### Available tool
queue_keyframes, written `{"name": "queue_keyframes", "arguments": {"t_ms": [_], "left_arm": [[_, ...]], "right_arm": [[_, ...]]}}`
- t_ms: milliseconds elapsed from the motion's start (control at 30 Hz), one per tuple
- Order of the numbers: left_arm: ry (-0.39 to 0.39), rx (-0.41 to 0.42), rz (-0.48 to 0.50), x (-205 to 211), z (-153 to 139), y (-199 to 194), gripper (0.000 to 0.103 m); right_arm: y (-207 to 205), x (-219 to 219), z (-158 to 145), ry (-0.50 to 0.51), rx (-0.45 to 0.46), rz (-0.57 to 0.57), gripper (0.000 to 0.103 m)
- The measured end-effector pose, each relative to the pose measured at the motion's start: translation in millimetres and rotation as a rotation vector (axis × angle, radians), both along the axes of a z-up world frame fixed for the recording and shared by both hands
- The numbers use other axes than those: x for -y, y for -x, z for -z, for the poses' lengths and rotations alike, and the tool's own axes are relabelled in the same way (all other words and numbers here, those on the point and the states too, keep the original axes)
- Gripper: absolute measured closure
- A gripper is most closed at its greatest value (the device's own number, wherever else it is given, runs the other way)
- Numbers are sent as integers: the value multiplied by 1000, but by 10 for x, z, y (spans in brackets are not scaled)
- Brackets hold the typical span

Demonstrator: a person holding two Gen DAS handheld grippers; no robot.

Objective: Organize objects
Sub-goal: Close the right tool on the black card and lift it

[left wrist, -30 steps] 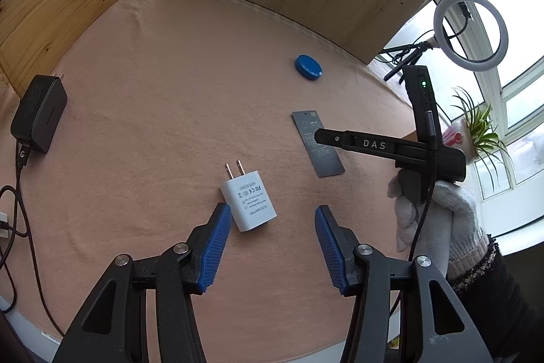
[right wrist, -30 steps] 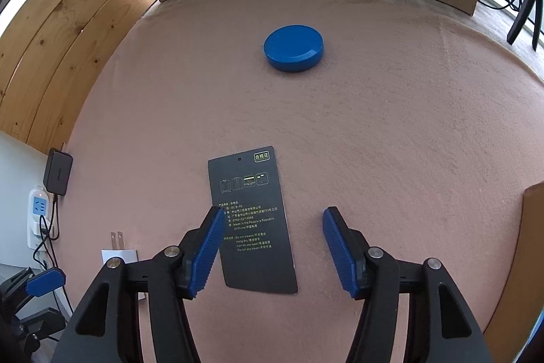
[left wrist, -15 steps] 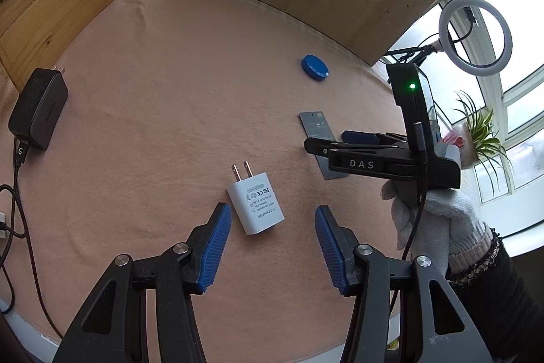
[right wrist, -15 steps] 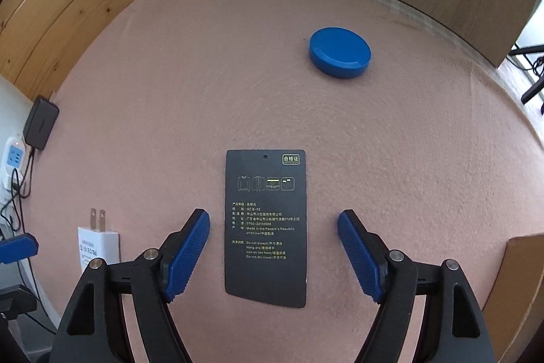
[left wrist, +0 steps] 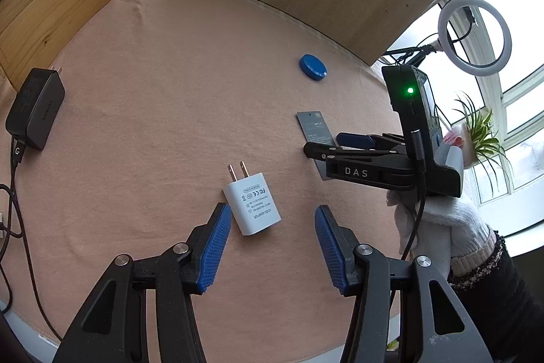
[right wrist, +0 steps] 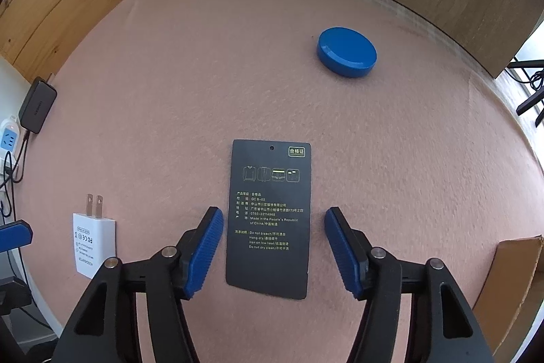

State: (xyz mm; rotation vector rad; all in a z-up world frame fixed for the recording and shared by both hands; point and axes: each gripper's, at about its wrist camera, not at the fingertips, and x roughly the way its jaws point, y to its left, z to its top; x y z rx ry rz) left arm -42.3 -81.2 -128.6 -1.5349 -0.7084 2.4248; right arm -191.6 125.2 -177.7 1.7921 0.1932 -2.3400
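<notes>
charger point(left wrist: 252, 208) prongs point away.

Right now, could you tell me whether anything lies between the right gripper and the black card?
Nothing visible does. The right gripper is open, its fingers straddling the black card lying flat on the pink mat. The white charger sits off to its left.

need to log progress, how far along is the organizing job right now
Nothing looks sorted yet. The white charger, black tag and blue round lid all lie apart on the pink mat. In hand: nothing. The left gripper is open around the charger, and the right gripper is open, straddling the tag. Left to do: grasp and place all three.
</notes>
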Motion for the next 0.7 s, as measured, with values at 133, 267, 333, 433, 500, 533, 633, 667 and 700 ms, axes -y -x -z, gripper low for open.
{"name": "queue_keyframes", "arguments": {"t_ms": [133,267,333,433,500,533,633,667,700], "left_arm": [[2,2,8,-32,13,32,48],[2,-3,16,-51,10,50,48],[1,-3,17,-55,16,68,48],[-1,-2,16,-50,28,78,48],[-2,-3,14,-41,32,68,48],[-2,-3,13,-33,34,68,48],[-3,-5,8,-12,44,74,48],[-4,-5,8,-13,46,81,48],[-5,-5,10,-12,51,87,48]], "right_arm": [[-24,-47,-19,7,-4,12,57],[-56,-79,-12,27,6,-12,57],[-21,-23,-22,12,19,-20,57],[-12,-13,-33,1,27,-25,57],[-17,-34,-45,8,24,-13,58],[-26,-56,-54,21,23,-3,58],[-61,-121,-77,52,22,31,58],[-73,-153,-90,62,22,40,58],[-91,-180,-107,72,19,51,58]]}}
